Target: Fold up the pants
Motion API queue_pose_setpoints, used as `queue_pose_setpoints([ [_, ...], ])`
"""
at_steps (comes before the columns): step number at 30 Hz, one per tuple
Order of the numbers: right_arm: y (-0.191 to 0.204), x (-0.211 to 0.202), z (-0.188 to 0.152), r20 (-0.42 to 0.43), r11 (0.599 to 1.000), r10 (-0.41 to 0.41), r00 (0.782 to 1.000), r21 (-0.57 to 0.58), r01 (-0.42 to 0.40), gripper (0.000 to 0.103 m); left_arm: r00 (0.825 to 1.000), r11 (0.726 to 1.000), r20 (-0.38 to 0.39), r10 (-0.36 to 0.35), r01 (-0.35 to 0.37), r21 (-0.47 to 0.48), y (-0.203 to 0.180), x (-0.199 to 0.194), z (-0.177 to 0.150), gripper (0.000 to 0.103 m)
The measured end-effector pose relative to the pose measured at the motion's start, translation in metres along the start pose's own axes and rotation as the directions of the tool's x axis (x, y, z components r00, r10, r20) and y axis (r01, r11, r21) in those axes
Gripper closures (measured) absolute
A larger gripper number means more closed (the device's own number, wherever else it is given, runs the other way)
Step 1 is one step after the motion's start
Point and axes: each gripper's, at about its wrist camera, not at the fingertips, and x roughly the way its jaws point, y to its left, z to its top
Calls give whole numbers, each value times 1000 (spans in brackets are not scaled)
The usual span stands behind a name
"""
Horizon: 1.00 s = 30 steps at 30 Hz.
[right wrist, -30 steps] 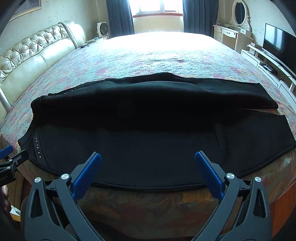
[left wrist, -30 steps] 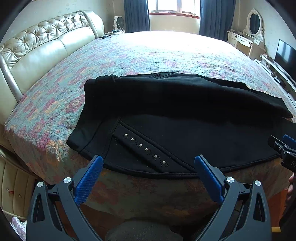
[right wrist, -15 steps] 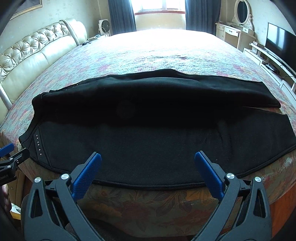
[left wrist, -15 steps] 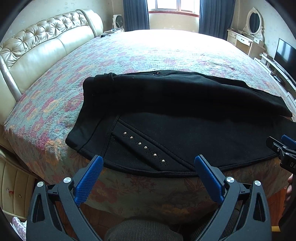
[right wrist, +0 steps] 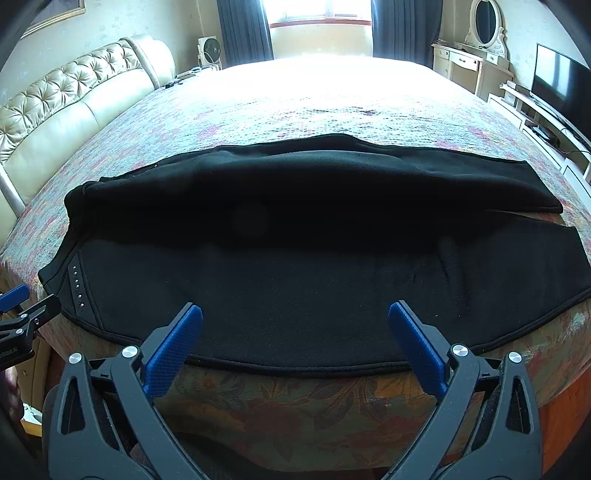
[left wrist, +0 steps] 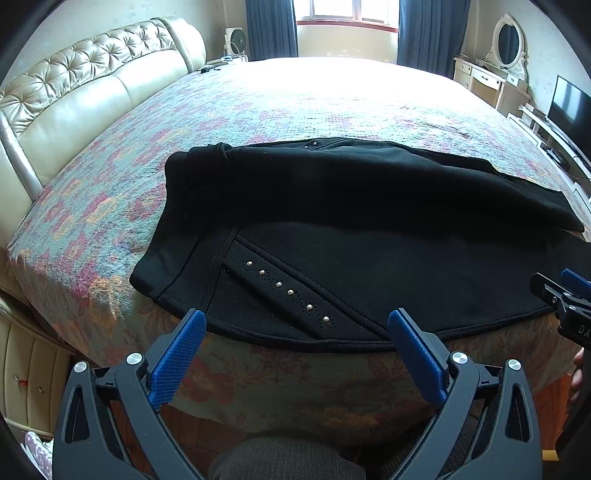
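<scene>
Indoors, bedroom. Work surface is a large bed (left wrist: pixel 295 110) covered by a floral quilt in pink, teal and orange; quilt drapes over the near edge. Tufted cream headboard (left wrist: pixel 85 92) runs along the left side. Far wall: bright window (left wrist: pixel 347 11) between dark blue curtains (left wrist: pixel 421 33). Right side: white dressing table with oval mirror (left wrist: pixel 508 37) and a dark television (left wrist: pixel 570 110) on a low stand. A small fan (right wrist: pixel 209 48) stands near the headboard's far end.

Black pants (left wrist: pixel 369 221) lie across the bed's near edge, lengthwise left to right, far leg folded over near leg; studded trim (left wrist: pixel 288 291) at the waist end, left.

Left gripper (left wrist: pixel 295 332): blue pads spread wide, holding nothing, just short of the hem. Right gripper (right wrist: pixel 295 325): likewise spread apart, empty, over the near hem.
</scene>
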Motion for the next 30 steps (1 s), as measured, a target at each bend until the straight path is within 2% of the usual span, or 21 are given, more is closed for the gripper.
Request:
queue_pose_setpoints([
  [30,4,4,-2,-24,1000,16,1000,-11,-17,2,1000,1000,-2,1,-1,12,-1,-1,-1,4],
])
